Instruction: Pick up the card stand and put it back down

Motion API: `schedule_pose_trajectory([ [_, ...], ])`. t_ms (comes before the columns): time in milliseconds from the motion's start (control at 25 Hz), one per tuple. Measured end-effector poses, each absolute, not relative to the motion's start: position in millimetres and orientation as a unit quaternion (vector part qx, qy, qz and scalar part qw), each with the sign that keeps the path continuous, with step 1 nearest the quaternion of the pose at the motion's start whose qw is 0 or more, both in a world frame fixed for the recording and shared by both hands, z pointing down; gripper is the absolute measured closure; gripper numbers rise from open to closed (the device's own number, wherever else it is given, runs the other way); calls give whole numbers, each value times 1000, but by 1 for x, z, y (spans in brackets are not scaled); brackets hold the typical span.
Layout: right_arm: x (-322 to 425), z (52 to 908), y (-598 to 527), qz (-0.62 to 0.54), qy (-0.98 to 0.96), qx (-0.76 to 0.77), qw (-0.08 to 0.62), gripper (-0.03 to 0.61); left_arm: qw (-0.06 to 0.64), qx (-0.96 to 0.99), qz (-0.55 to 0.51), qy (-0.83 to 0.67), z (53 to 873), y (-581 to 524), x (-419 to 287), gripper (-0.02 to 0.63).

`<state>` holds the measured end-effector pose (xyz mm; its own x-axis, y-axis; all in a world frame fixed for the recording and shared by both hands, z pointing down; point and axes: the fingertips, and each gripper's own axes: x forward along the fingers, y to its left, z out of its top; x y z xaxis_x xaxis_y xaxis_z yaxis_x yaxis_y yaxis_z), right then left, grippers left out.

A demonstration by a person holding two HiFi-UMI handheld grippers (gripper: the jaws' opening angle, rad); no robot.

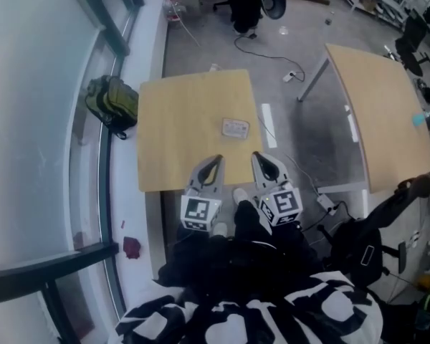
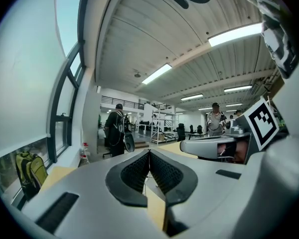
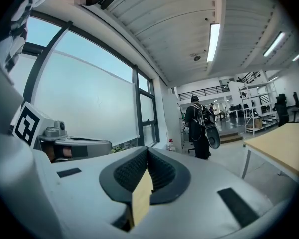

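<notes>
The card stand (image 1: 235, 127) sits on the wooden table (image 1: 172, 149), not picked up yet, and the left gripper (image 1: 215, 160) and right gripper (image 1: 258, 158), both pinched shut and empty, will need to reach it and open up first.

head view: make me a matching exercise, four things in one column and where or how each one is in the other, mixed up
Things:
1 card stand
2 green backpack
3 left gripper
4 second table

Places or states:
a on the floor by the window
b jaws shut, over the near edge of the nearer table
c to the right, across a strip of floor
d on the nearer table's top, toward its right side

Pairs: 1-d, 2-a, 3-b, 4-c
</notes>
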<state>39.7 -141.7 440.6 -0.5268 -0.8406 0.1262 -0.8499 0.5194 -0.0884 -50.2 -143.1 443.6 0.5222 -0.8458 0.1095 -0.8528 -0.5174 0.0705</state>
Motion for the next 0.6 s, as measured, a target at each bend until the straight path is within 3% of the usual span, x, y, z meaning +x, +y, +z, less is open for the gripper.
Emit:
schedule_pose_trajectory([
  [600,80,528,-190,121,-855,495,98,572,108,878,77,-459,512,-190,-29,610],
])
